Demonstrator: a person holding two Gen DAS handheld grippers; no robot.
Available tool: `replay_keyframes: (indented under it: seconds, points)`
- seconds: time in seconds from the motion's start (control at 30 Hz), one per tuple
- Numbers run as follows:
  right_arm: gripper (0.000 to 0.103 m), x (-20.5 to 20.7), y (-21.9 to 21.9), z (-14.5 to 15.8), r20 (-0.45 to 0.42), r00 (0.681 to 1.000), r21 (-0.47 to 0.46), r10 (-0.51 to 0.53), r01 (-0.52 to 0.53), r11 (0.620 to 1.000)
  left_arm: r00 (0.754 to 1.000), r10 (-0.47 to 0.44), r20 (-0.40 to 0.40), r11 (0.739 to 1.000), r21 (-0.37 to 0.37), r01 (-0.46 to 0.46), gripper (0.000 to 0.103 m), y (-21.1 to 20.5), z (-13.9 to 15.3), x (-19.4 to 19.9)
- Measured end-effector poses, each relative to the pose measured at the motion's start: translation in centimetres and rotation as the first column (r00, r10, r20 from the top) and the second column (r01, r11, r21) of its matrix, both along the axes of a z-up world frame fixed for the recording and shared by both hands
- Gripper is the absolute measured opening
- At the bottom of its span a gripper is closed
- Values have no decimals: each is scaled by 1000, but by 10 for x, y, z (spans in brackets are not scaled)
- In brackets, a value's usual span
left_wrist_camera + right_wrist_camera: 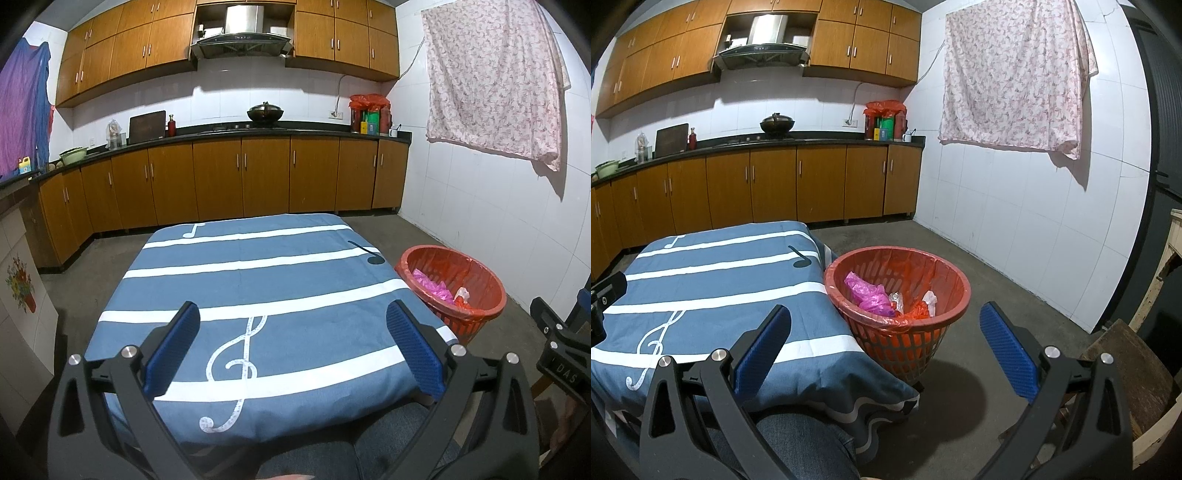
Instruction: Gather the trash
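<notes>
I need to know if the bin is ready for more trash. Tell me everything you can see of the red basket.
The red basket is a round plastic bin with lattice sides that taper downward, lined with a red plastic bag folded over its rim. It stands upright on the concrete floor, right against the corner of the blue cloth-covered table. Inside lie a crumpled pink bag, clear wrap, white scrap and red plastic. It is partly filled, with room left. Neither set of tongs touches it.

Wooden cabinets (218, 177) line white-tiled walls (1015, 206) (concrete floor (990, 280)).
</notes>
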State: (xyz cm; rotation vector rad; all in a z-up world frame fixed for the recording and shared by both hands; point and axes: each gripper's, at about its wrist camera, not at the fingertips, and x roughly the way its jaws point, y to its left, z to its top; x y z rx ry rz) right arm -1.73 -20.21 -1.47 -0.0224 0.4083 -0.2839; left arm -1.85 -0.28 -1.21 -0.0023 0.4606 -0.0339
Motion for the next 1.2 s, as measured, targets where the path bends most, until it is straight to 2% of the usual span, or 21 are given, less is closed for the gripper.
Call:
replay_keyframes:
  seconds: [1.2]
  points:
    - [101,0,-2,2,-5,1000,2,0,0,1000,1000,8,-19,1000,-7,-8,99,5,-7,-3]
